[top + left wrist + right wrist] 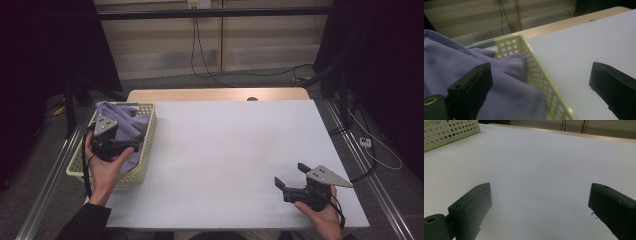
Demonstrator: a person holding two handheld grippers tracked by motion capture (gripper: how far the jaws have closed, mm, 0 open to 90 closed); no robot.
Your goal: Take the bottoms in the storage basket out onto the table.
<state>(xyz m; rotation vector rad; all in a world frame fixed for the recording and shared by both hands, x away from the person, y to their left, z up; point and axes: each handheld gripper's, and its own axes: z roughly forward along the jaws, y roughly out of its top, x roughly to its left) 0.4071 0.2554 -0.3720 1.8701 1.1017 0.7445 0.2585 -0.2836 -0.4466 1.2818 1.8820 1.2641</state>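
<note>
A pale yellow perforated basket [148, 150] stands at the table's left edge, and a purple cloth [121, 122] is heaped inside it. My left gripper [131, 146] hovers over the basket, held by a hand. In the left gripper view, the left gripper [541, 72] is open: one jaw is above the purple cloth [506, 95], the other above the white table, and the basket [536, 72] rim runs between them. My right gripper [291, 175] is open above the table's front right, nothing between its jaws. The right gripper [540, 192] faces bare table.
The white table top [225, 150] stretches from the basket to the right edge; a wooden strip [215, 94] borders the far side. The basket's corner [449, 132] shows far left in the right gripper view. Cables [200, 55] hang beyond the table.
</note>
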